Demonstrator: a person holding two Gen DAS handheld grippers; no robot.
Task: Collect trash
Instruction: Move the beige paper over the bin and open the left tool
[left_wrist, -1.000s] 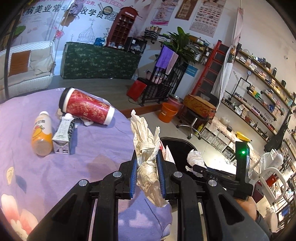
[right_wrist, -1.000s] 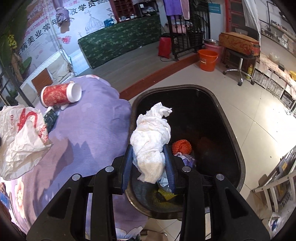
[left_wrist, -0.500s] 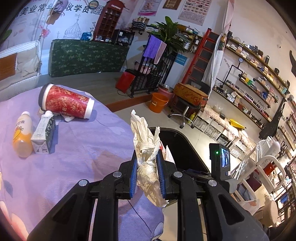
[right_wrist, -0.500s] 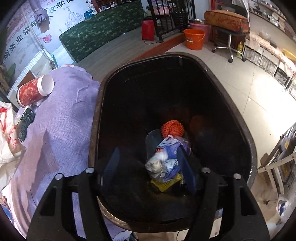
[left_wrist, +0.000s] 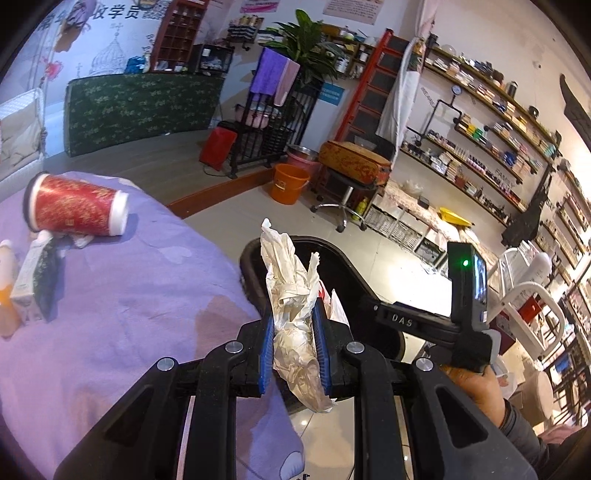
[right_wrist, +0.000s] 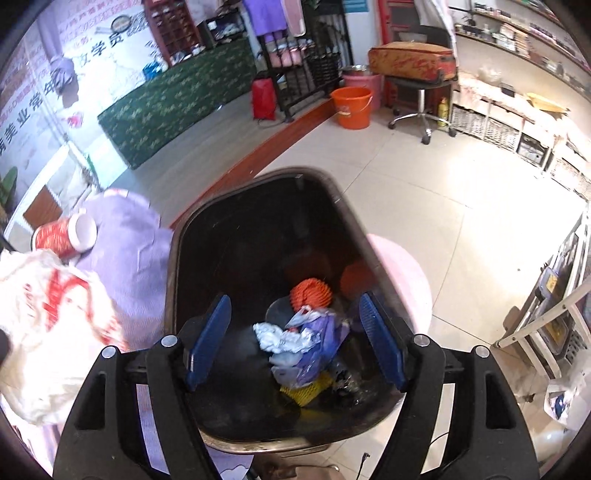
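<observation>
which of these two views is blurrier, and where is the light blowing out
The right wrist view is softer: the white plastic bag at its left edge and the red paper cup smear. The bin interior is dark, though the trash in it reads clearly. The left wrist view is sharp on the crumpled bag, with straight shelves bowed by the fisheye; its right edge glares pale, as does the floor beyond the bin.

Tiled floor (right_wrist: 424, 192) – wall shelves (left_wrist: 491, 122), orange bucket (left_wrist: 290, 183).
</observation>
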